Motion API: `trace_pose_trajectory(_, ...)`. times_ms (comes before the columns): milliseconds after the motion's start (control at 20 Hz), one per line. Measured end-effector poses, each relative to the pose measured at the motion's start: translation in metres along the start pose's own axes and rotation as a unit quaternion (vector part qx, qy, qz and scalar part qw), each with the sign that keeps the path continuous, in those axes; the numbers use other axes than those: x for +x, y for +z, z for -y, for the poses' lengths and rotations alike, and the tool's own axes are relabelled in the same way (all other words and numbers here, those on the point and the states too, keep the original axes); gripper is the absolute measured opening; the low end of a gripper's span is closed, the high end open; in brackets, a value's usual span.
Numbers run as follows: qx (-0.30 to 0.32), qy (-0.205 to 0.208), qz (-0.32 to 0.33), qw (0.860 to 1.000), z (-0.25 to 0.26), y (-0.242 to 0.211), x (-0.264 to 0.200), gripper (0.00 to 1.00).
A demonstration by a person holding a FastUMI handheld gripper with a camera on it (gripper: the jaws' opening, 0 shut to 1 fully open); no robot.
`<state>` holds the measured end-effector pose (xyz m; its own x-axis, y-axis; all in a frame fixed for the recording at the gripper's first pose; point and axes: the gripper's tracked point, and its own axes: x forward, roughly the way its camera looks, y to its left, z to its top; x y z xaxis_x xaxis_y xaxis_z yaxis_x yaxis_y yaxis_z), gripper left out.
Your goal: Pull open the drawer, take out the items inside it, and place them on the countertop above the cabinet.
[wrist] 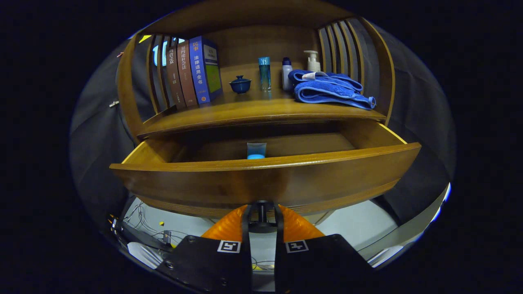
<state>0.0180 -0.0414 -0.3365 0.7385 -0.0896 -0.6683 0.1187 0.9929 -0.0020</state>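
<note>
Drawer: already drawn well out from under the shelf, its front panel wide across the gripper view, the inside open from above
Knob: a small dark knob at the lower middle of the drawer front, sitting right between the fingers
Gripper: fingers drawn close together with the knob in the narrow gap – they look clamped on it, though the actual contact is hard to make out
Tube: a blue tube standing on its cap inside the drawer, behind the middle of the drawer front, only its lower part clear under the shadow of the shelf; nothing else can be made out in the drawer
Countertop: the wooden shelf directly above the drawer – books at its left end, then a small lidded cup, a tall blue bottle, a white bottle, a pump bottle and folded blue towels at its right end
Step in hand: the pull looks finished or nearly so; next is to let go of the knob and go in for the tube
Doing it well: spread the fingers fully before backing off the knob, rise over the drawer front, come down on the tube from above and grip it across its body
Free spot: the bare front strip of the shelf, between cup and books, looks roomiest
</note>
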Motion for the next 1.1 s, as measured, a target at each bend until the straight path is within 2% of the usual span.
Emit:
trace_pose_trajectory(650, 0.01, 0.006, -0.029, 1.0, 0.0, -0.054, -0.061, 0.25)
trace_pose_trajectory(1000, 0.015, 0.005, -0.036, 0.999, 0.002, -0.061, -0.067, 0.25)
trace_pose_trajectory(1100, 0.021, 0.006, -0.047, 0.999, 0.0, -0.063, -0.07, 0.32)
